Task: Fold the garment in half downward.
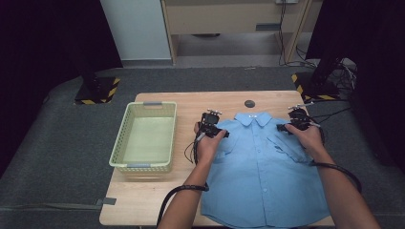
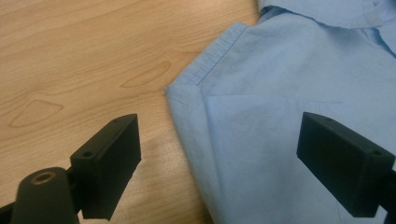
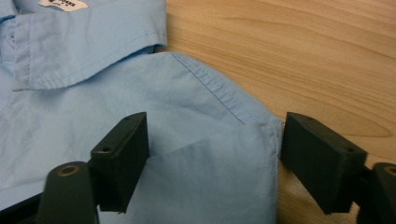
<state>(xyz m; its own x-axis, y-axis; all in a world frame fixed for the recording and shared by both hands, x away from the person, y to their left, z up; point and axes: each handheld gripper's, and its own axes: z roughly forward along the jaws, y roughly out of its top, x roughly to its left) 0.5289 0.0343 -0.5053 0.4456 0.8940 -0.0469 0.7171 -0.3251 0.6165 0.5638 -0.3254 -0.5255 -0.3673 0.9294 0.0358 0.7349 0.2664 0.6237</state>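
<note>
Shirt, light blue, lying flat and face up on the wooden table, collar toward the far edge and hem at the near edge. High view: a pale green basket stands on the table left of the shirt, well apart from it, and a small dark round disc lies beyond the collar; the left gripper sits over the shirt's left shoulder and the right gripper over its right shoulder, each carried by a hand whose forearm enters from the bottom edge. Left gripper view: the folded shoulder corner and its stitched seam, detail not legible from above; the jaws stand wide apart, one over bare wood and the other over the cloth, with the shirt's edge running between them and neither pad pressing on it. Right gripper view: the collar with a white label inside it, and the opposite shoulder corner; the jaws stand fairly wide, straddling that folded corner, one over the fabric and one at its outer edge, without clamping the cloth.
</note>
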